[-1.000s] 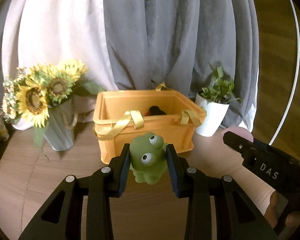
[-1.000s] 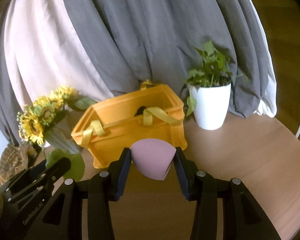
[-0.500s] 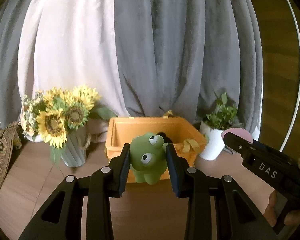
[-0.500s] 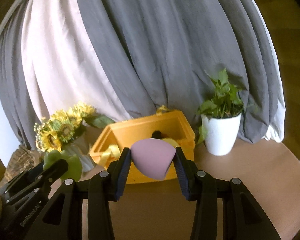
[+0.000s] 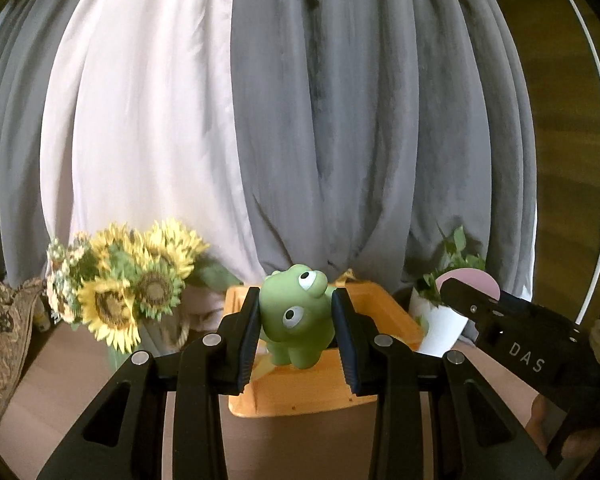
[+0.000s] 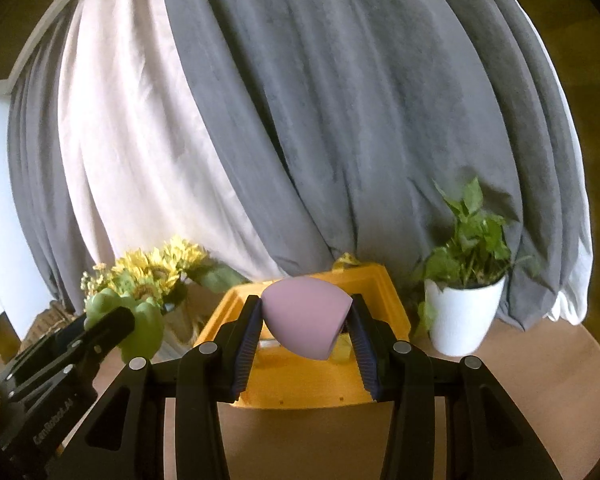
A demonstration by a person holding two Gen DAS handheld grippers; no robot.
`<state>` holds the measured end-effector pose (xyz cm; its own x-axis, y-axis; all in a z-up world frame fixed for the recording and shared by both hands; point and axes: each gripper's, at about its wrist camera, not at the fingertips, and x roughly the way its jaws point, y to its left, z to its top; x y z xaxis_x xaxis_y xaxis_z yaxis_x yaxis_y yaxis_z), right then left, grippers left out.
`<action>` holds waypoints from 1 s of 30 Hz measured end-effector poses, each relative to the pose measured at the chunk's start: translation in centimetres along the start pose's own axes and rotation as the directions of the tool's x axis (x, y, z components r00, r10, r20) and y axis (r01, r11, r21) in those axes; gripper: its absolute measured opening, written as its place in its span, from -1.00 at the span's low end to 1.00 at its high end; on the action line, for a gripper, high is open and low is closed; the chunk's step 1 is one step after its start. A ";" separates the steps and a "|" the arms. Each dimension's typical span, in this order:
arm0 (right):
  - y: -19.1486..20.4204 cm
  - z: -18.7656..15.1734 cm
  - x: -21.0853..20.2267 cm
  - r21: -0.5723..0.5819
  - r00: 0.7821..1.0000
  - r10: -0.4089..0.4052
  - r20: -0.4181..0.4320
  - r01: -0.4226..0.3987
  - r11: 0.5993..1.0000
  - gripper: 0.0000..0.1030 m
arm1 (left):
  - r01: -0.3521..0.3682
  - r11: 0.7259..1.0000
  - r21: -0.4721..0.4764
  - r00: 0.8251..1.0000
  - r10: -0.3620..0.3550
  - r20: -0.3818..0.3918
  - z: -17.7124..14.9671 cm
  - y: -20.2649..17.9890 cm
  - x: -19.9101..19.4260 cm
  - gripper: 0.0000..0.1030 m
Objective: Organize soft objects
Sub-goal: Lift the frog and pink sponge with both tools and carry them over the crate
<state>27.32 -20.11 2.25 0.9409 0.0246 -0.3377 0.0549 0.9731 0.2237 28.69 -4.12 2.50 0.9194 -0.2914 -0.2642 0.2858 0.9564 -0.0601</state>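
frog toy (image 5: 296, 320): green, bulging eyes | sponge (image 6: 306, 322): pink, rounded

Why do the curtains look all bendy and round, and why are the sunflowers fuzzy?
Left wrist view: the fisheye lens bows the curtains outward and darkens the corners; the sunflowers are smeared with blur, while the green frog toy looks sharp. Right wrist view: same bulging bend; the sunflowers and potted plant look soft, the pink sponge crisp.
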 end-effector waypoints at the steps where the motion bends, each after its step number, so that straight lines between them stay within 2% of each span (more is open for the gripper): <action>1: 0.0 0.2 0.1 0.000 1.000 0.002 0.004 -0.002 1.000 -0.13 | 0.001 1.000 -0.001 1.000 -0.001 0.007 0.3 0.1 0.3 -0.32; 14: -0.3 2.4 3.3 -0.019 0.999 0.013 0.046 -0.012 1.000 -0.13 | 0.000 1.000 0.014 0.999 0.000 0.039 2.1 0.5 4.0 -0.32; 30: -2.4 3.0 10.9 -0.021 1.000 0.000 -0.011 0.000 1.000 -0.13 | -0.007 1.000 0.012 0.999 0.008 -0.033 1.7 1.4 12.1 -0.32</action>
<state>38.46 -22.84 0.80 0.9373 0.0266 -0.3475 0.0480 0.9778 0.2042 40.65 -6.34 0.88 0.9120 -0.2832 -0.2966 0.2825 0.9582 -0.0464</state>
